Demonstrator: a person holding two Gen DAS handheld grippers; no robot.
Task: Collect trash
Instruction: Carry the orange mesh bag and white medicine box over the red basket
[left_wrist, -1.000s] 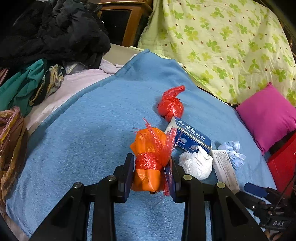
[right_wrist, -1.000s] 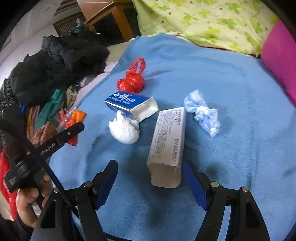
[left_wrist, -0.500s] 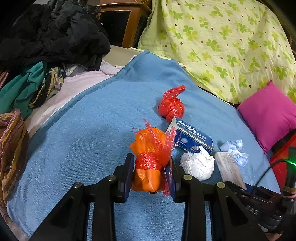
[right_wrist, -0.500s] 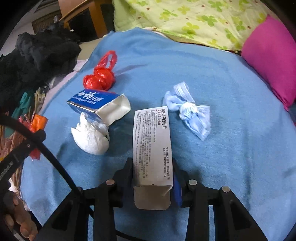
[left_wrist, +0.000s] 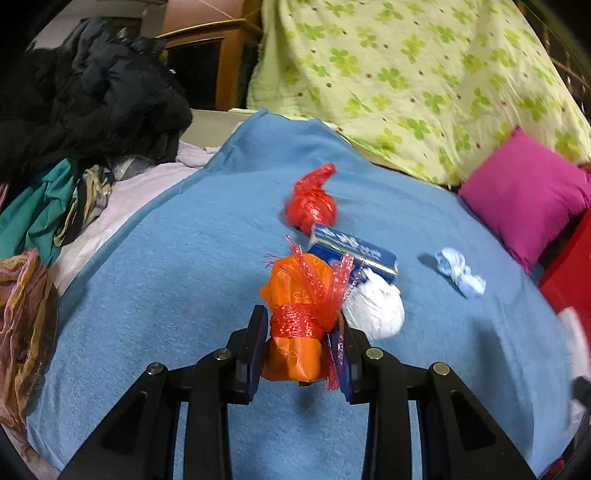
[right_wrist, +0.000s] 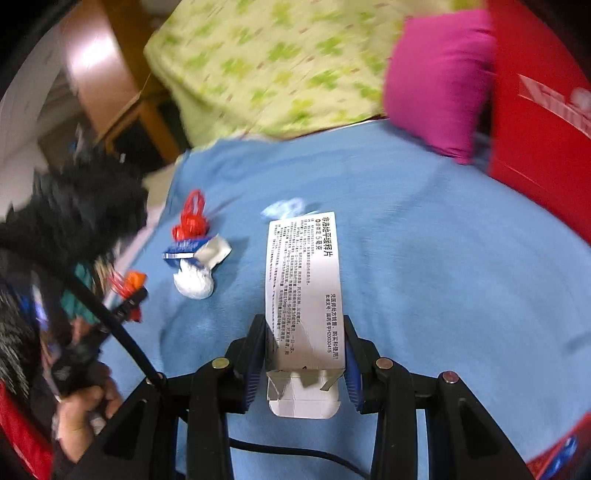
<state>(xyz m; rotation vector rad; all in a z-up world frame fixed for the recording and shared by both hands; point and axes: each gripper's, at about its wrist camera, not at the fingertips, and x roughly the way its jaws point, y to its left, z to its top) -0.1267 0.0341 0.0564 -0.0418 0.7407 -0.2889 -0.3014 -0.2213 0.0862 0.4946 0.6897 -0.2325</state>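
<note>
My left gripper (left_wrist: 300, 343) is shut on an orange wrapper bundle (left_wrist: 297, 314) tied with red netting, held over the blue blanket (left_wrist: 166, 295). My right gripper (right_wrist: 304, 354) is shut on a white medicine box (right_wrist: 303, 284) and holds it above the blanket (right_wrist: 443, 277). On the blanket lie a red plastic bag knot (left_wrist: 312, 206), a blue carton (left_wrist: 354, 254), a white crumpled wad (left_wrist: 376, 314) and a pale blue wrapper (left_wrist: 460, 275). The right wrist view also shows the red knot (right_wrist: 192, 221), the carton (right_wrist: 195, 251) and the wad (right_wrist: 195, 282).
A magenta pillow (left_wrist: 524, 195) and a red bag (right_wrist: 543, 122) sit at the right. A green flowered quilt (left_wrist: 406, 81) is heaped at the back. Dark and coloured clothes (left_wrist: 85, 110) pile up at the left, by a wooden cabinet (left_wrist: 207, 66).
My right gripper closed on the white box, lifted it off the blanket and swung right toward the red bag. My left gripper kept its hold on the orange bundle and drifted a little.
</note>
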